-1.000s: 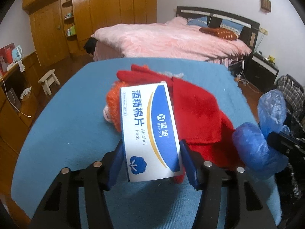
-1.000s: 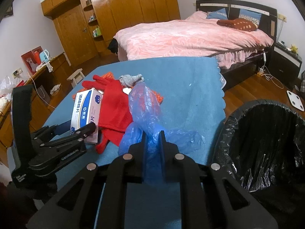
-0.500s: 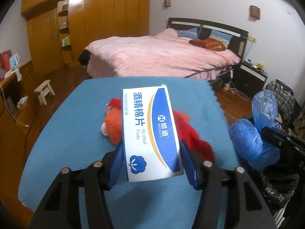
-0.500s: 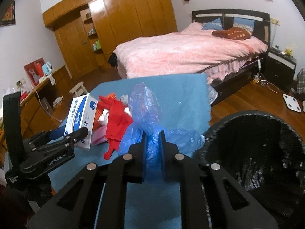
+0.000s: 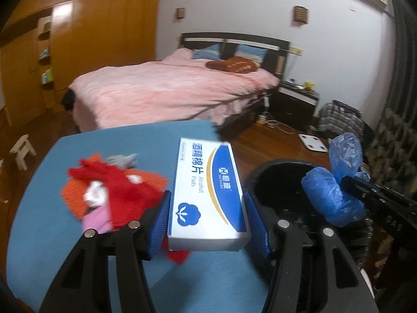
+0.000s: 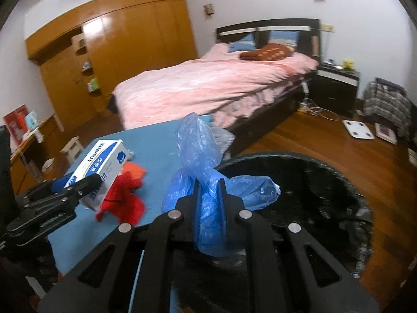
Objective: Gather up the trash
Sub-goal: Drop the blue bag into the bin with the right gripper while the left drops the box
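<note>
My left gripper [image 5: 207, 221] is shut on a white and blue alcohol pads box [image 5: 208, 187] and holds it above the right edge of the blue table, next to the bin. The box also shows in the right wrist view [image 6: 100, 167]. My right gripper [image 6: 209, 198] is shut on crumpled blue plastic covers [image 6: 200, 156] and holds them over the black-lined trash bin [image 6: 312, 208]. In the left wrist view the covers [image 5: 333, 195] hang above the bin [image 5: 276, 182].
Red, orange and pink cloths [image 5: 109, 190] lie on the blue table [image 5: 78, 234]. Behind it are a pink bed [image 5: 169, 91], a dark nightstand [image 5: 297, 104] and wooden wardrobes [image 5: 78, 52]. A white scale [image 6: 358, 129] lies on the wooden floor.
Both grippers lifted their loads off the table and swung right. The box has come away from the red cloths to beside the bin, and the blue covers are now over the bin.
</note>
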`<state>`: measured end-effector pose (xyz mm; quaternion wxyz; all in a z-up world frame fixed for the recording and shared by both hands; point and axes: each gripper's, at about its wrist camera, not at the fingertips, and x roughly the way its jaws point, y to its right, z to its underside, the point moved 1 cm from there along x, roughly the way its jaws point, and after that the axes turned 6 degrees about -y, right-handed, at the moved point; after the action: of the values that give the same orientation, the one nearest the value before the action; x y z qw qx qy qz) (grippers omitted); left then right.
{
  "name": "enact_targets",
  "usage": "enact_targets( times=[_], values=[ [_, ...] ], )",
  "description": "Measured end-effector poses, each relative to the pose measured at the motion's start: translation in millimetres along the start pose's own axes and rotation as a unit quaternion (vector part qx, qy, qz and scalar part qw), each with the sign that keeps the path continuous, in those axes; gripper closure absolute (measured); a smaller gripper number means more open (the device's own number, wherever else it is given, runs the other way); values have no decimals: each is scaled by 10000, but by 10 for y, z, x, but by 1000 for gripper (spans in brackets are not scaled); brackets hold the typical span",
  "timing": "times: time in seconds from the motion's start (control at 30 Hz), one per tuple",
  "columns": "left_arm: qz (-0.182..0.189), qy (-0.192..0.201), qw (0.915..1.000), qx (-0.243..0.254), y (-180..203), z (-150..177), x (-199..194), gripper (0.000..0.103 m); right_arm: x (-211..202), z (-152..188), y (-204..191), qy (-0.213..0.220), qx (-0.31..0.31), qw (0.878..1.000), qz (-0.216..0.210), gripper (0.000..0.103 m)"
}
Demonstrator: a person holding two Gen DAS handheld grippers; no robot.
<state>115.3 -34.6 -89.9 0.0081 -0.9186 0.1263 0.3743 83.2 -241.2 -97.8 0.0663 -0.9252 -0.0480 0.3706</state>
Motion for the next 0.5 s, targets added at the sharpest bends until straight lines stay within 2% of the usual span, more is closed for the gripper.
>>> enact_targets(
  times=[0.3, 0.43, 0.5],
  values=[
    [709, -185, 9963, 450, 775, -47, 323, 47, -101, 165, 584, -7, 382, 9978, 545, 92],
    [862, -296, 9940, 598, 962, -73, 423, 45, -82, 217, 734, -61, 489, 9962, 719, 85],
    [903, -310, 9937, 582, 972, -85, 445, 30, -70, 222, 757, -63, 521, 9955, 786, 63]
  ],
)
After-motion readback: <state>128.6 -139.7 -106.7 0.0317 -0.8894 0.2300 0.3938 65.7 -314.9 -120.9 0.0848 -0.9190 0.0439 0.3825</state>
